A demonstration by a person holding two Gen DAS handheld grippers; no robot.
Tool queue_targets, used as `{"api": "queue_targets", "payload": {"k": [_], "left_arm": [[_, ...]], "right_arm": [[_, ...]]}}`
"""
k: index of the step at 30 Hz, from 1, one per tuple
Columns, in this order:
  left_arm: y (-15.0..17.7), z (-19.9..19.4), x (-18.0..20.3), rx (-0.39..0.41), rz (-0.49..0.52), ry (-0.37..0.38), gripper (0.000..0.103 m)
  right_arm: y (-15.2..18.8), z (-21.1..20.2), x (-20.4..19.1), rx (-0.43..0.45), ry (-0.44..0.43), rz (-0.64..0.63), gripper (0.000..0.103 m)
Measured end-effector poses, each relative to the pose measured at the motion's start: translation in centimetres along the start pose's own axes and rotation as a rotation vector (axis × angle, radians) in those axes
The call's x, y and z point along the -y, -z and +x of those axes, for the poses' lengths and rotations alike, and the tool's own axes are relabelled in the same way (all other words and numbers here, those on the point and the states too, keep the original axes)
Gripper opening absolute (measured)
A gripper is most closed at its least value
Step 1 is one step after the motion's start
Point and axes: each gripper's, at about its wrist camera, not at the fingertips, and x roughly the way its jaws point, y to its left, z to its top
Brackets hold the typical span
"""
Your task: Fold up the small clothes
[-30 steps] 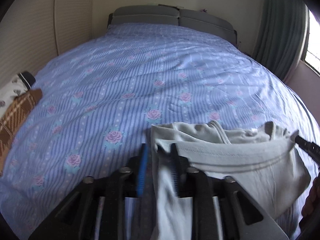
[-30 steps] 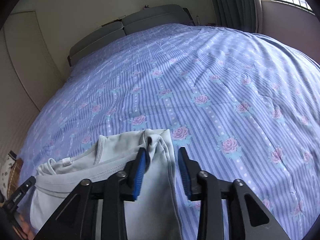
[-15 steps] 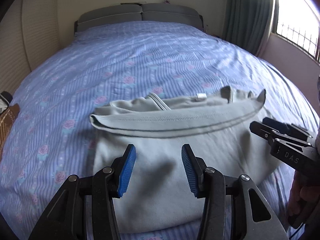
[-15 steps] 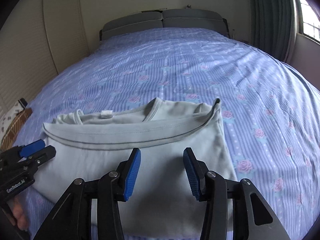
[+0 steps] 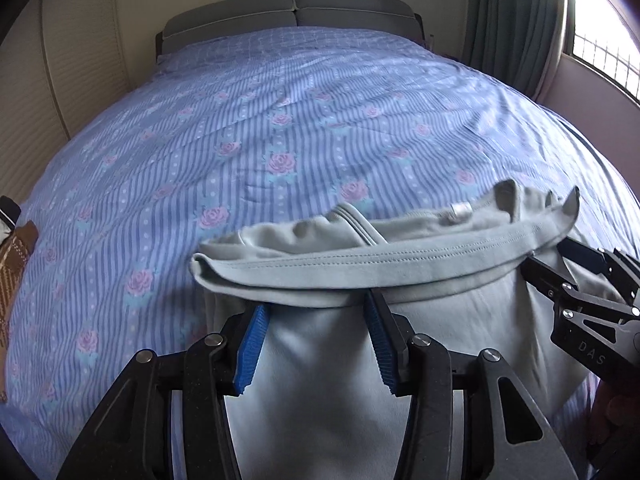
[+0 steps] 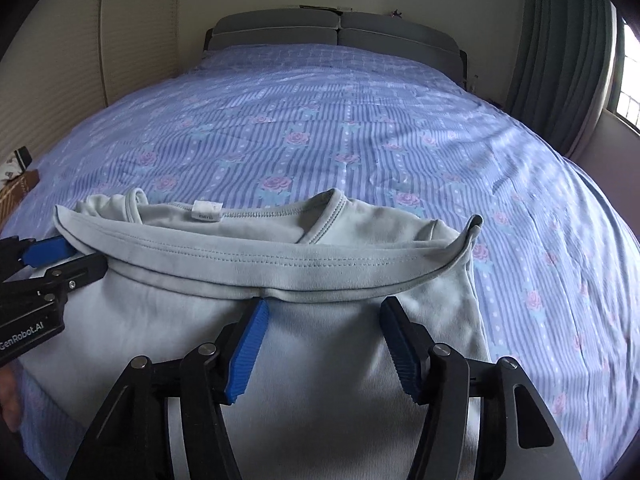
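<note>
Shirt point(image 6: 320, 332) folded once on bed point(image 6: 360, 120), hem over collar. Left tool point(image 5: 314, 344) apart, empty; right tool point(image 6: 322, 344) opening, nothing pinched. Next: regrip a side edge, fold across.

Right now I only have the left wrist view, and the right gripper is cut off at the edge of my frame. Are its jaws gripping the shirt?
Observer: No. The right gripper has its jaws opening with nothing pinched between them. They hang over the shirt, just below the folded-over hem.
Operator: That gripper also hides the shirt's right side edge from me. How does it lie?
Observer: It runs down from the hem's curled corner in a fairly straight line and lies flat on the bedspread, outside the right gripper's outer jaw.
</note>
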Motion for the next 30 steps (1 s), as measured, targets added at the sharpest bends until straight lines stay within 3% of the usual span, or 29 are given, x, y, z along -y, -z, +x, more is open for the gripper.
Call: {"api": "queue_targets", "payload": {"k": [9,15,25,30], "left_arm": [[-3.6,1.9,-2.2,0.013,-0.072,-0.017,0.048],[-3.6,0.7,-3.2,0.032,-0.094,-0.015,0.048],[-0.3,-2.0,-3.7,0.058,-0.123,0.034,0.054],[-0.8,-0.3,-3.3,0.015,-0.113,0.015,0.056]], "right_arm": [[-3.9,2.4,1.4,-0.013,0.001,0.103,0.060],[-5.8,2.8,3.1,0.007,-0.001,0.169,0.060],[-2.8,0.9,5.2,0.001,-0.026,0.207,0.060],[-2.2,1.1,4.9,-0.007,-0.028,0.200,0.060]]}}
